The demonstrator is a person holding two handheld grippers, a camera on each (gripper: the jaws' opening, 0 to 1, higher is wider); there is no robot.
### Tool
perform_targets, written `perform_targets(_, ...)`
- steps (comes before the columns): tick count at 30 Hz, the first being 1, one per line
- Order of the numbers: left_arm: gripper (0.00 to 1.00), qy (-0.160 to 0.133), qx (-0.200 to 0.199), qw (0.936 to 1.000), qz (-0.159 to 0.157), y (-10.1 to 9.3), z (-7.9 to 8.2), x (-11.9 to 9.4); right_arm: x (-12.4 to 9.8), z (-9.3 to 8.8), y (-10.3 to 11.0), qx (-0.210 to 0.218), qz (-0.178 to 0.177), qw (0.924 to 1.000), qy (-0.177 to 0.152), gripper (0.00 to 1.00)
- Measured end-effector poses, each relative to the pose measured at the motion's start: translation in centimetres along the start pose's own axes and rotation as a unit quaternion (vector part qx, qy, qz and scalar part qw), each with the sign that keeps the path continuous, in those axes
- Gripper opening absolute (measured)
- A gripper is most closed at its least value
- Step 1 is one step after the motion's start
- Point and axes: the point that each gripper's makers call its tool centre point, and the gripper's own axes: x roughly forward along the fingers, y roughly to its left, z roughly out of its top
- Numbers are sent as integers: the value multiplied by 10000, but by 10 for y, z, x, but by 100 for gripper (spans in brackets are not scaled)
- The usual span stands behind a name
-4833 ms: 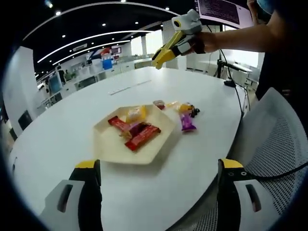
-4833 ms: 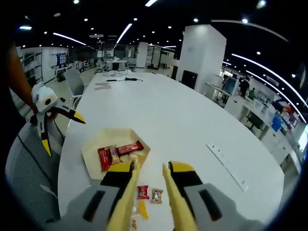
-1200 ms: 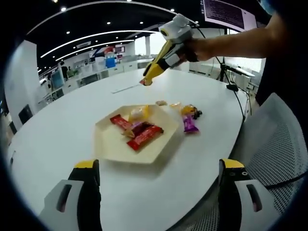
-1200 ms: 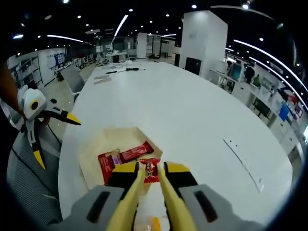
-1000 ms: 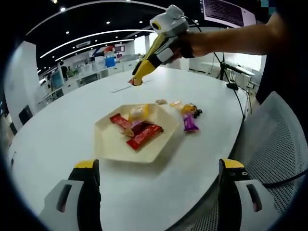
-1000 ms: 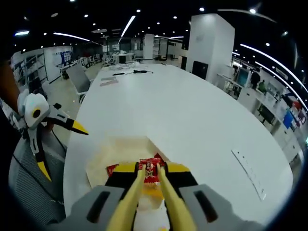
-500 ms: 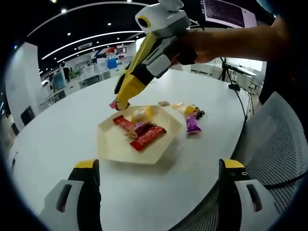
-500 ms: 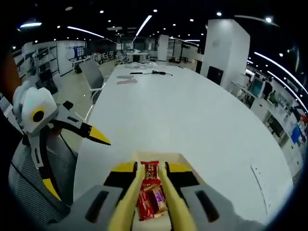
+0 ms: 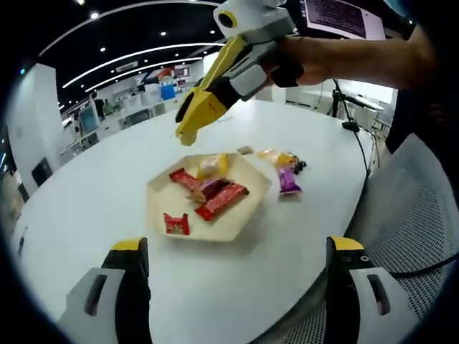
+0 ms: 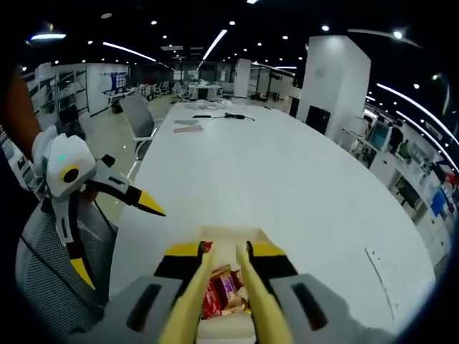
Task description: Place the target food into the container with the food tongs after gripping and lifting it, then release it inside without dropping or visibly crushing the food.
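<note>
In the left gripper view, the small red candy is seen at lower left inside the tray, released. The left gripper is held with jaws spread wide, low in the frame. Upper centre, the right gripper — jaws slightly parted, empty — should be lifted straight up, clear of the tabletop, toward loose sweets at right.

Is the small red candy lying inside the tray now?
Yes, the small red candy lies on the tray, near its front edge.
</note>
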Motion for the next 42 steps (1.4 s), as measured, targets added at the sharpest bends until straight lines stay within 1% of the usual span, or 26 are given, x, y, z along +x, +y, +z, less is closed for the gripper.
perform_targets(2,99,24,13,10000,-7,-1,0,0,-9,0,-5,88,-32,9999,-121,24)
perform_targets(4,99,58,12,10000,-9,-2,-1,1,-14,-5,-11,63,-102,9999,-93,24)
perform_targets(7,99,90,18,10000,-28,-3,-2,1,-24,-9,-19,80,-158,9997,-139,24)
perform_targets(10,99,106,26,9999,-30,-4,-2,1,-37,-15,-27,113,-236,9992,-287,24)
perform_targets(11,99,117,37,9999,-29,-3,-3,2,-42,-21,-32,199,-260,9990,-315,24)
perform_targets(13,99,113,40,9999,-33,-4,-3,1,-49,-27,-40,157,-361,9984,-396,24)
perform_targets(15,99,101,42,9999,-23,-3,-2,1,-59,-41,-51,335,-424,9974,-482,24)
perform_targets(19,99,92,26,10000,-12,-3,-1,1,-73,-61,-63,320,-497,9971,-471,24)
perform_targets(20,99,94,20,10000,-13,-3,-2,1,-74,-63,-65,326,-509,9971,-464,24)
perform_targets(22,99,110,17,9999,-17,-3,-3,1,-79,-77,-72,351,-567,9969,-414,24)
perform_targets(28,99,211,33,9998,-30,-4,-6,2,-84,-105,-85,515,-715,9955,-347,25)
perform_targets(32,99,287,46,9996,-59,-5,-9,3,-84,-117,-87,591,-743,9949,-343,25)
perform_targets(39,99,351,21,9994,-13,-3,-12,3,-72,-147,-92,665,-773,9946,-184,25)
perform_targets(41,99,372,21,9993,-4,-3,-13,3,-69,-154,-95,683,-845,9940,-160,25)
perform_targets(42,99,377,23,9993,3,-3,-13,3,-65,-161,-97,761,-899,9929,-149,25)
